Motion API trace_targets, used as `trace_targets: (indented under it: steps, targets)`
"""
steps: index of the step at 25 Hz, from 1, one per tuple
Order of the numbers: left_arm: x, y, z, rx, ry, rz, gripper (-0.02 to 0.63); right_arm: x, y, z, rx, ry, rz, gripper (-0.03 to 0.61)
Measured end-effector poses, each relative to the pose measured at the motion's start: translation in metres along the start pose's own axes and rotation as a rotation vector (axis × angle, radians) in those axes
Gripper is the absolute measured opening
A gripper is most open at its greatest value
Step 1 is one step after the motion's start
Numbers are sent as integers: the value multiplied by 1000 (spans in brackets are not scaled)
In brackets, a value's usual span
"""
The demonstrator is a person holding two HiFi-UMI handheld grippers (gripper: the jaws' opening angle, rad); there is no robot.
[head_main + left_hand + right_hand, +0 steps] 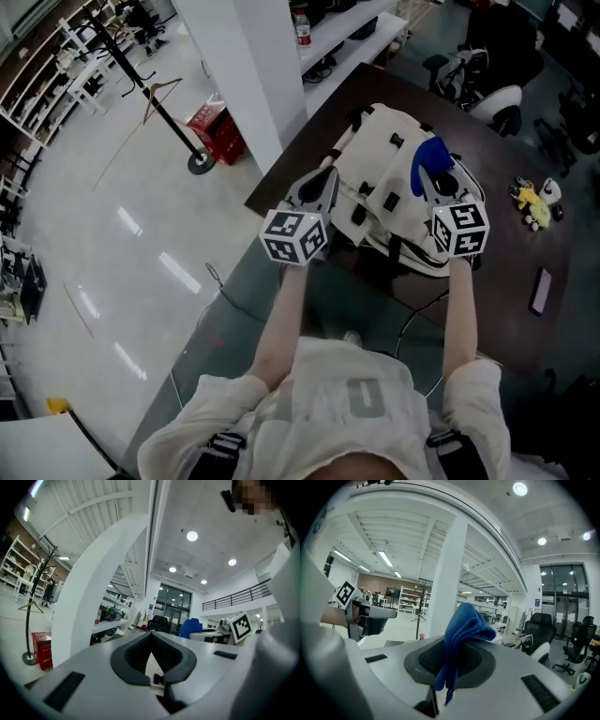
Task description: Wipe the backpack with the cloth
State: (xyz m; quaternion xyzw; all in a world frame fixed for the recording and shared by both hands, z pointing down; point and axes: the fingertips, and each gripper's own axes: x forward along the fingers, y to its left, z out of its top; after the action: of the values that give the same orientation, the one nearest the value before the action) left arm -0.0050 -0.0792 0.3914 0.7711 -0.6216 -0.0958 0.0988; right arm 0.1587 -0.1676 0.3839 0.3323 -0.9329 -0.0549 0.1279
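Observation:
A cream-white backpack (389, 173) with black straps and buckles lies on the dark brown table (506, 262). My right gripper (437, 184) is over its right side, shut on a blue cloth (428, 163). In the right gripper view the cloth (461, 632) sticks up from between the jaws in folds. My left gripper (322, 184) is at the backpack's left edge. In the left gripper view its jaws (151, 637) are shut tip to tip and nothing shows between them. Both gripper views look level across the room, so the backpack is out of their sight.
Small yellow and white toys (534, 202) and a flat dark device (541, 291) lie on the table to the right. A white pillar (248, 66), a coat stand (155, 98) and a red crate (217, 131) stand on the floor to the left. Office chairs (487, 70) are behind the table.

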Motion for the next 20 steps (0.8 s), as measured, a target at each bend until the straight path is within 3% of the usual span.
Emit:
trace_targets:
  steps: [3,11,20]
  targets:
    - [-2,54,16,-9,-3,-43,4,41,24,16,-16,11,-55,41]
    - [36,160,53,-9,64,-285,4,130,75,50,74,61,-258,41]
    - [110,173,49,-3,117,-495,3,169,67,50,127,78,-412,41]
